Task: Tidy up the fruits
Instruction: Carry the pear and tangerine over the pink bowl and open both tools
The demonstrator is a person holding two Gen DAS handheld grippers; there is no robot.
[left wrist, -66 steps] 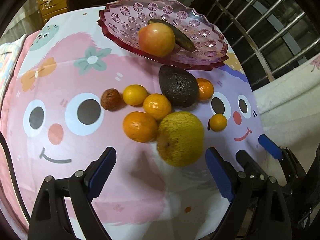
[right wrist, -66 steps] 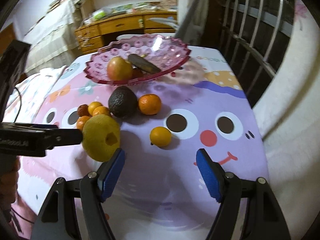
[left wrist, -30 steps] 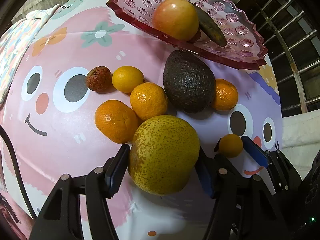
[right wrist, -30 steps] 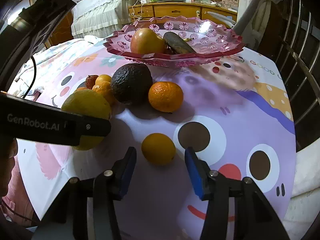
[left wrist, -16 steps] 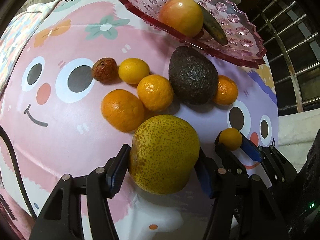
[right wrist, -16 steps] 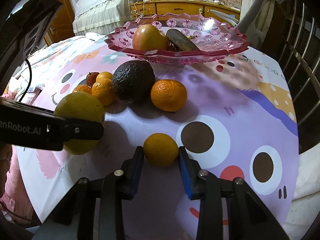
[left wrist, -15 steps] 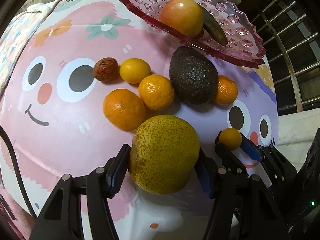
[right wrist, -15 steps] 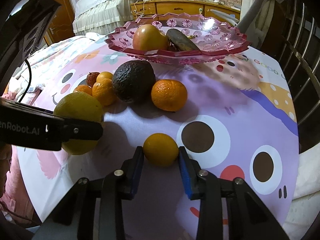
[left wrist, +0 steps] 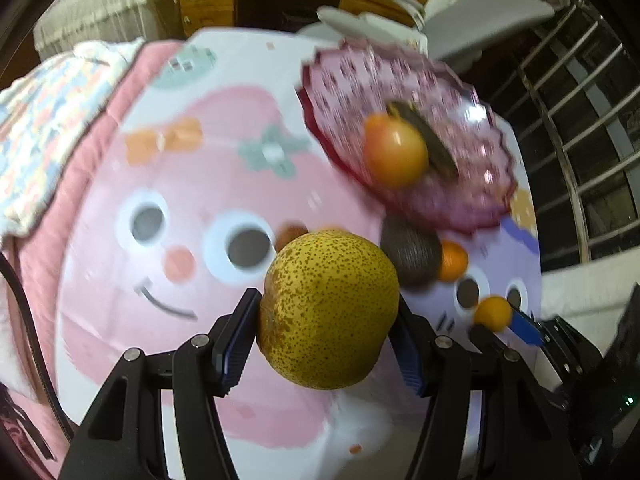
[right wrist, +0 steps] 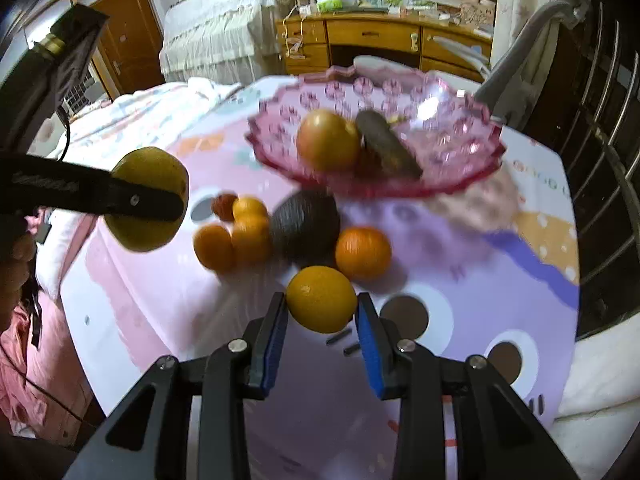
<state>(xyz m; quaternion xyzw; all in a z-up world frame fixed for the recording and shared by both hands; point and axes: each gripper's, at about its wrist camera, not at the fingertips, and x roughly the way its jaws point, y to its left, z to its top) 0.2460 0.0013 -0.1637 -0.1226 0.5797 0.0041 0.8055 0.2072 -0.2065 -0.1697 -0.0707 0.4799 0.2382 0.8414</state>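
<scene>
Both fruits now lifted clear of the tabletop, where half a second ago each rested on the cloth between closing pads. Left tongs clamped on the large speckled yellow pear, held in the air in front of the cartoon-face cloth; right tongs clamped on the small yellow citrus, raised above the purple part of the cloth. The pink glass bowl stands at the far side, holding a reddish apple and a dark elongated fruit. Left on the cloth near the bowl's front rim: an avocado, an orange just beside it, a cluster of small oranges and one small brownish-red fruit. Motion blur across the background suggests both hands are travelling. Judged stage: pick-up complete for two pieces, carry toward the bowl presumably next; five or so pieces remain outside it
</scene>
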